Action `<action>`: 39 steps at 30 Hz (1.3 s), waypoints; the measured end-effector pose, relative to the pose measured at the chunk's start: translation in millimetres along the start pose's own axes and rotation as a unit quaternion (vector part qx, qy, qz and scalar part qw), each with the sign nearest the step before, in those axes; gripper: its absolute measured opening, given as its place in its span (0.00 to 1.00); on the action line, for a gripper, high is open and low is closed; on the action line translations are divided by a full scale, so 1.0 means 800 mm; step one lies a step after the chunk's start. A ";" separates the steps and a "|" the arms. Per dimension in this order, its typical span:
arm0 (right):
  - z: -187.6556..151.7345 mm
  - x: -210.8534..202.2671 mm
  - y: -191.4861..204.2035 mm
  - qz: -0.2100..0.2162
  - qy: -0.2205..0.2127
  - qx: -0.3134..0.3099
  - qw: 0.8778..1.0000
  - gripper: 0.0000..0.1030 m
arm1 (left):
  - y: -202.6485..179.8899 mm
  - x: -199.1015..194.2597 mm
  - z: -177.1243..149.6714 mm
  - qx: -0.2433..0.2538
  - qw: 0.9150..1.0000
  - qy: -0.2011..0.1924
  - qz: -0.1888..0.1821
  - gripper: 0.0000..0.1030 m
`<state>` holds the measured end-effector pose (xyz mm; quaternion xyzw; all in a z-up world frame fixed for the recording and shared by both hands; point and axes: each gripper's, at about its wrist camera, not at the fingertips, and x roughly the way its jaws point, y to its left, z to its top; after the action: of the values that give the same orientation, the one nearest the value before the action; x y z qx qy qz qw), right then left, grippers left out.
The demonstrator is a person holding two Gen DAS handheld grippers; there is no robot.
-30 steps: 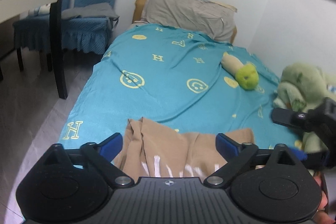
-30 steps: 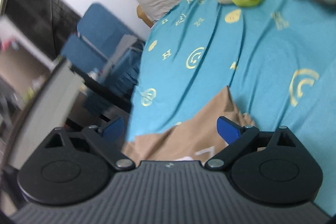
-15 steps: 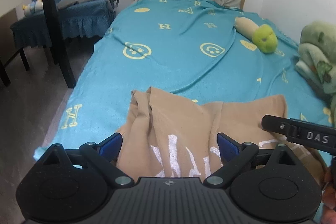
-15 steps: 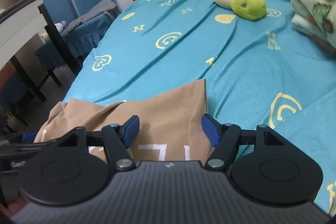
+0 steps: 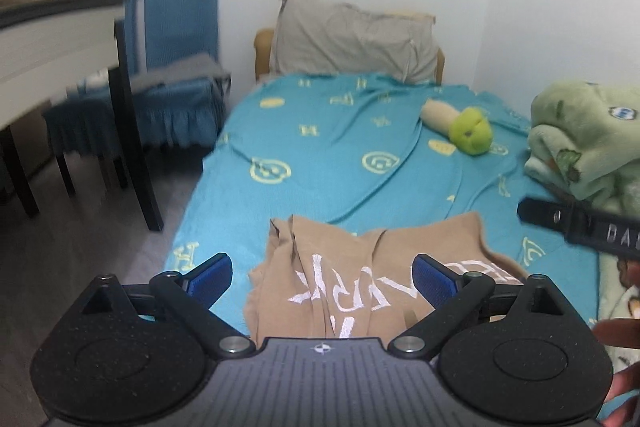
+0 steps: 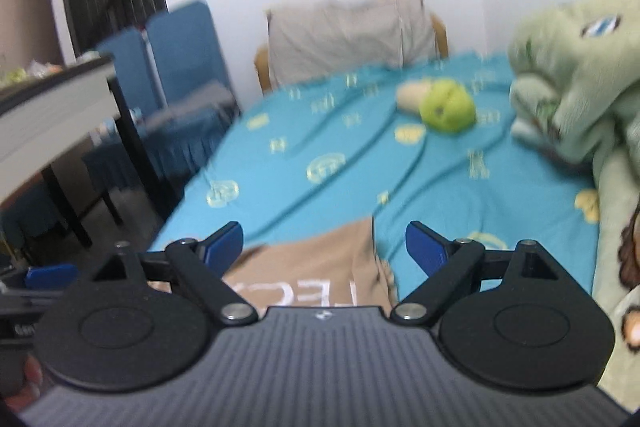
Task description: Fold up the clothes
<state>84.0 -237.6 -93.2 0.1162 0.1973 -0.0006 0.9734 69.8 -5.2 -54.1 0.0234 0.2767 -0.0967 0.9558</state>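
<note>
While both claws gape, only the left claw [image 5: 322,277] view shows the tan garment's [image 5: 352,267] bunched edge.

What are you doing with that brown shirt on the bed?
A person holds a hand-held gripper in each hand over a tan garment with white lettering, lying rumpled on the teal bedspread. Both the left hand-held gripper and the right hand-held gripper are open and grip nothing. The folding hasn't visibly started yet.
</note>
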 end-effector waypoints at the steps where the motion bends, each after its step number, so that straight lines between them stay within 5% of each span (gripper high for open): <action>1: 0.000 -0.006 -0.001 -0.004 -0.021 -0.001 1.000 0.87 | -0.003 -0.005 -0.001 0.004 1.000 -0.010 0.000 0.95; 8: -0.001 -0.012 -0.004 -0.003 -0.033 -0.004 0.999 0.87 | -0.019 -0.018 -0.003 0.028 0.997 -0.069 0.010 0.96; 14: -0.002 0.001 0.003 -0.012 0.002 -0.009 1.000 0.86 | -0.016 -0.009 -0.006 0.018 0.998 -0.060 0.019 0.97; 15: -0.004 0.003 0.005 -0.013 0.008 -0.011 1.000 0.74 | -0.014 -0.006 -0.006 0.012 0.998 -0.055 0.020 0.97; 16: -0.005 0.005 0.007 -0.015 0.011 -0.018 1.000 0.36 | -0.012 -0.005 -0.006 0.006 0.998 -0.052 0.020 0.97; 17: -0.006 0.006 0.011 -0.023 0.016 -0.026 0.999 0.20 | -0.009 -0.004 -0.006 0.001 0.999 -0.050 0.021 0.97; 18: -0.007 0.007 0.013 -0.030 0.017 -0.030 0.999 0.11 | -0.007 -0.004 -0.005 -0.002 0.999 -0.048 0.021 0.97; 22: -0.005 0.008 0.008 -0.023 0.023 -0.015 0.999 0.12 | 0.001 -0.003 -0.004 -0.020 0.999 -0.031 0.014 0.97; 24: -0.005 0.010 0.004 -0.017 0.030 -0.002 0.999 0.14 | 0.005 -0.002 -0.004 -0.032 0.999 -0.016 0.006 0.97; 26: -0.004 0.012 0.000 -0.011 0.037 0.010 0.999 0.54 | 0.008 -0.001 -0.004 -0.044 0.999 -0.001 -0.001 0.97; 27: -0.004 0.013 -0.001 -0.009 0.039 0.017 0.999 1.00 | 0.011 -0.001 -0.004 -0.054 0.998 0.007 -0.008 0.98; 39: -0.006 0.012 -0.015 -0.029 0.036 0.063 0.997 1.00 | 0.050 0.007 -0.018 -0.171 0.977 0.101 -0.081 0.98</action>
<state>90.5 -247.6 -103.4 0.1718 0.2353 -0.0374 0.9559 75.0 34.1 -69.4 -0.1535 0.3851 -0.1218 0.9018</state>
